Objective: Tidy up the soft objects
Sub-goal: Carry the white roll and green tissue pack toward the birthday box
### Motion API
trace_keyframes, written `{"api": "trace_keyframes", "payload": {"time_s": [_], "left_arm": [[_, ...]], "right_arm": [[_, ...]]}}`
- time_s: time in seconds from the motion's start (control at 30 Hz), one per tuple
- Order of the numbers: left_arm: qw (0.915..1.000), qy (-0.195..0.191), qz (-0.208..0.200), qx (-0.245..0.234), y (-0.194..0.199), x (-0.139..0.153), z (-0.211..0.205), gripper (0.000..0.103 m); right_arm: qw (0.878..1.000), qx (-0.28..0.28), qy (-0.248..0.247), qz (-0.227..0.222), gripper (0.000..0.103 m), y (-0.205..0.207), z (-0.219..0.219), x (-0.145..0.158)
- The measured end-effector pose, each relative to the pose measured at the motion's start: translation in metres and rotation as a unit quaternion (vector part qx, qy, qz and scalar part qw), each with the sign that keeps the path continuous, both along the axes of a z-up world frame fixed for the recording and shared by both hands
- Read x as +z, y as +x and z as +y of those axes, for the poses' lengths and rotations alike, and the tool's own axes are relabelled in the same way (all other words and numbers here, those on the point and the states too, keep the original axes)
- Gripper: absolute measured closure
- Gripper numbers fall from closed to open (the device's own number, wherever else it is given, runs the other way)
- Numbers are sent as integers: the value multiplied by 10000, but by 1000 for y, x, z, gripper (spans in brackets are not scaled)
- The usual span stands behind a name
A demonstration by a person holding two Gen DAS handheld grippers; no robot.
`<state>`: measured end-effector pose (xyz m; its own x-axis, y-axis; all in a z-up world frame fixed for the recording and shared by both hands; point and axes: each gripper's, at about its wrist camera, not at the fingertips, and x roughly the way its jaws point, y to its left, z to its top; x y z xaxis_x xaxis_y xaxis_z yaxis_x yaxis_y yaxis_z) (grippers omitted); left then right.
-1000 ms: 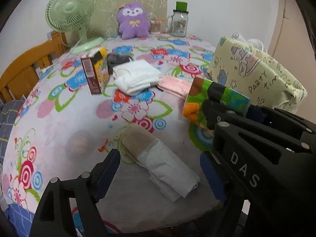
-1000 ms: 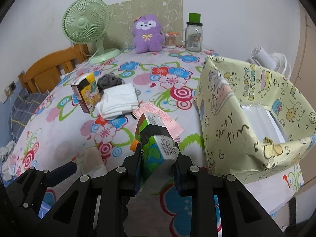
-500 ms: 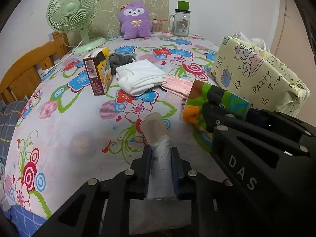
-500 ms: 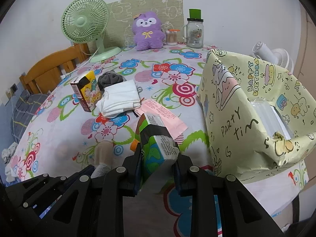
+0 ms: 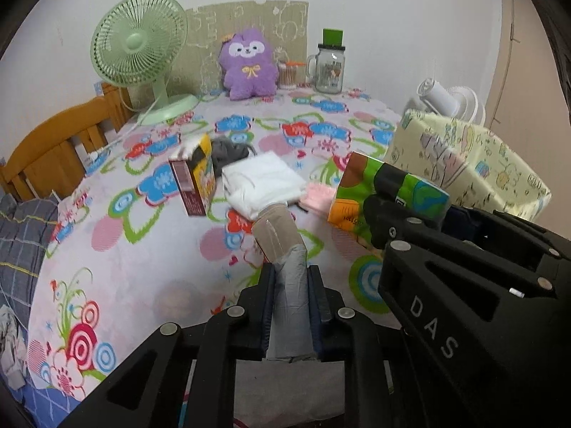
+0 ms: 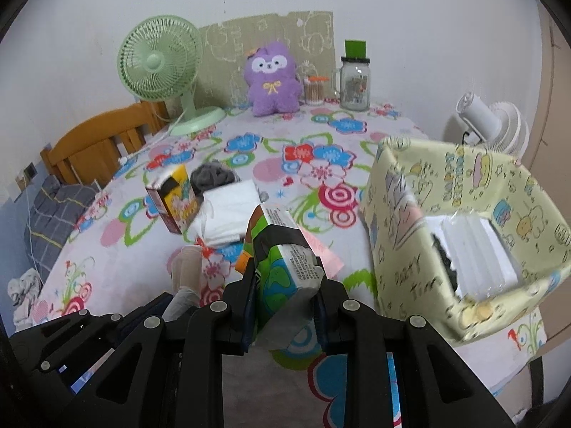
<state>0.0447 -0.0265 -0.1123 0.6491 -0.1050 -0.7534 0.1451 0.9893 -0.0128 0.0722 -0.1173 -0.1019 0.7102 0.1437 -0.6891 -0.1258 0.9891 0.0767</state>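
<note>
Left wrist: left gripper (image 5: 292, 306), wide open around the grey-and-tan roll (image 5: 283, 253) a second ago, is now clamped on it; roll is lifted clear of the desk (image 5: 142, 256) near the front edge. Folded white cloth (image 5: 264, 185) and pink cloth (image 5: 318, 195) remain mid-desk beside the small box (image 5: 194, 187).

Right wrist: right gripper (image 6: 285, 303) unchanged, fingers closed on the green tissue pack (image 6: 282, 260). Yellow bin (image 6: 410, 249) at the desk's right edge, open, white stack inside.

Judgement: both soft items secured; next, carry them to the bin.
</note>
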Motion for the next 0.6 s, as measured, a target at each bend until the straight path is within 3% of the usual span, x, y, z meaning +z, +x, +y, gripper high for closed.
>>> {"api": "trace_keyframes", "payload": {"time_s": [0.6], "left_arm": [[9983,20,-544,-202,9,58,-26,87]], "right_arm": [[9988,-207,74,-440,74,3,-33,57]]}}
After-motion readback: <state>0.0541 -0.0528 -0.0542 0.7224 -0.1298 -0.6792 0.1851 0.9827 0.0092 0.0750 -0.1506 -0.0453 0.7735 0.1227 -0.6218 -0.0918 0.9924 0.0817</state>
